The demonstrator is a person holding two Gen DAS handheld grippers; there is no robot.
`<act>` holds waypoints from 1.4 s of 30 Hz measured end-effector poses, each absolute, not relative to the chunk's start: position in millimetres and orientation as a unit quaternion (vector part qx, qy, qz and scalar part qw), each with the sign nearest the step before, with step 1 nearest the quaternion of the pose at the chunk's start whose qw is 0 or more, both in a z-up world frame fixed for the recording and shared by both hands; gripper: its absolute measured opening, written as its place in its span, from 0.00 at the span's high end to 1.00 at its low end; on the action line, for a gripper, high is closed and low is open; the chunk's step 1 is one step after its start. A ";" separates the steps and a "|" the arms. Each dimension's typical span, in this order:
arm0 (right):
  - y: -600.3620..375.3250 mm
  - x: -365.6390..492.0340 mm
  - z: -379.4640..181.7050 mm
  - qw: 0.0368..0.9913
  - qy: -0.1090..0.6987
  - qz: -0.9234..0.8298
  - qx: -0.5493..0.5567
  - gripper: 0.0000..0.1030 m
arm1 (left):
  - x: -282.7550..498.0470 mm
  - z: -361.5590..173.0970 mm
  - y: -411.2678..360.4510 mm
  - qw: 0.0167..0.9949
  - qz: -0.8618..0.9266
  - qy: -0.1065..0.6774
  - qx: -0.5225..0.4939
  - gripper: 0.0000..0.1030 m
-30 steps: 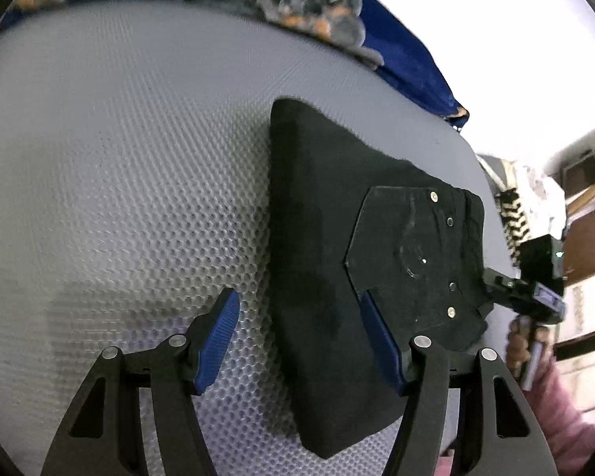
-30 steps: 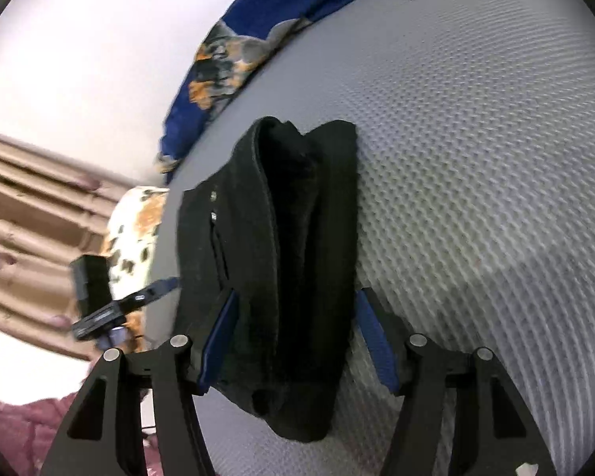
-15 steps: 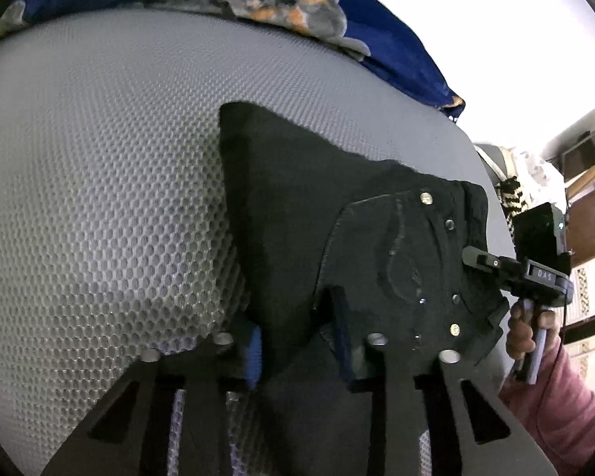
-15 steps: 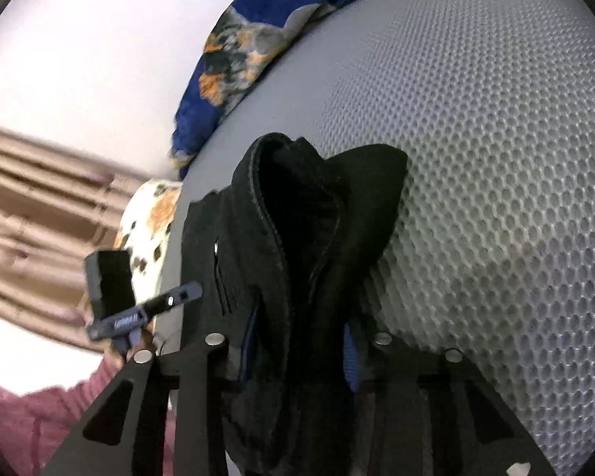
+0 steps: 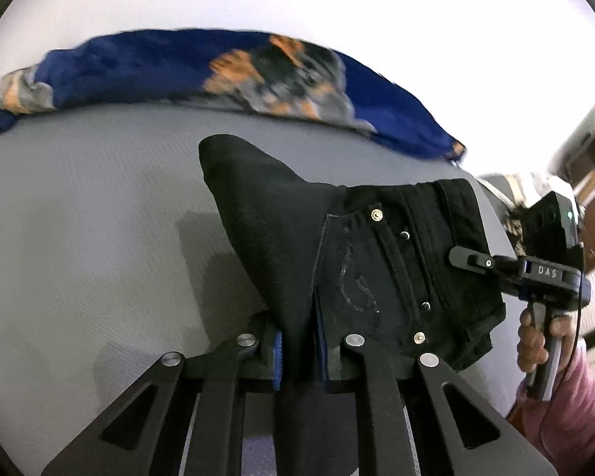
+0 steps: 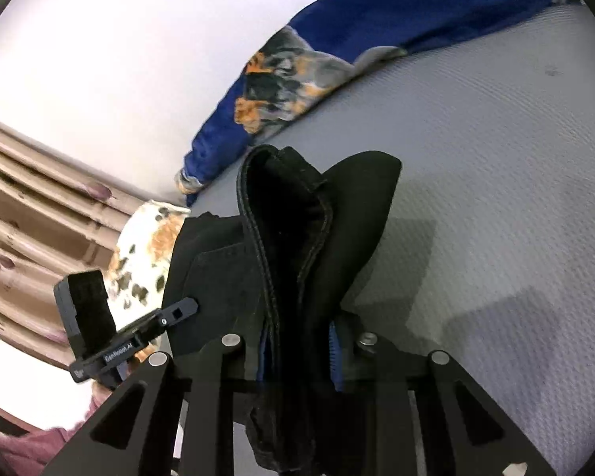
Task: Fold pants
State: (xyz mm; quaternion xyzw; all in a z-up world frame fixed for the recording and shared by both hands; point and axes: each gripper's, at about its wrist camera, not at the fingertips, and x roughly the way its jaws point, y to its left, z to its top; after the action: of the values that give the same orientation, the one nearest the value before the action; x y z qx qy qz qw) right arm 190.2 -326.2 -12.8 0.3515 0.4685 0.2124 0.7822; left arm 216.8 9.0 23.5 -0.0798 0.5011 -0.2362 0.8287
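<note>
Grey honeycomb-textured mattress is bordered at its far edge by a blue patterned blanket below a white wall. Folded black jeans are held partly raised off it, pinched by the left gripper and right gripper, whose jaws have just been closing on the denim.

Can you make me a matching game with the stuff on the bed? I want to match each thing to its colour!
Things:
1. pants
2. blanket
3. bed cover
4. sleeve

Colours:
A. grey
B. pink
C. black
D. blue with orange patches

Pairs: 1-C, 2-D, 3-A, 4-B
</note>
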 end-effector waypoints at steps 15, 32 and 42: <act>-264.9 297.9 -32.2 0.796 0.505 0.181 0.280 0.77 | 295.2 -19.5 47.2 0.841 -0.163 0.513 -0.043 0.85; -214.8 259.3 -12.2 0.863 0.500 0.045 0.052 0.42 | 249.6 -13.1 29.9 0.880 -0.049 0.467 0.069 0.42; -188.2 187.0 33.4 0.892 0.449 0.029 0.049 0.11 | 180.3 25.5 30.0 0.898 -0.026 0.432 0.083 0.37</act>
State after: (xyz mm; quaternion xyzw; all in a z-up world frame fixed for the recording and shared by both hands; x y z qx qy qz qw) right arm 187.0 -188.2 33.4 0.0488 0.4486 0.0292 0.8919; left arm 180.3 30.0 25.5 0.0825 0.4322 -0.0256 0.8976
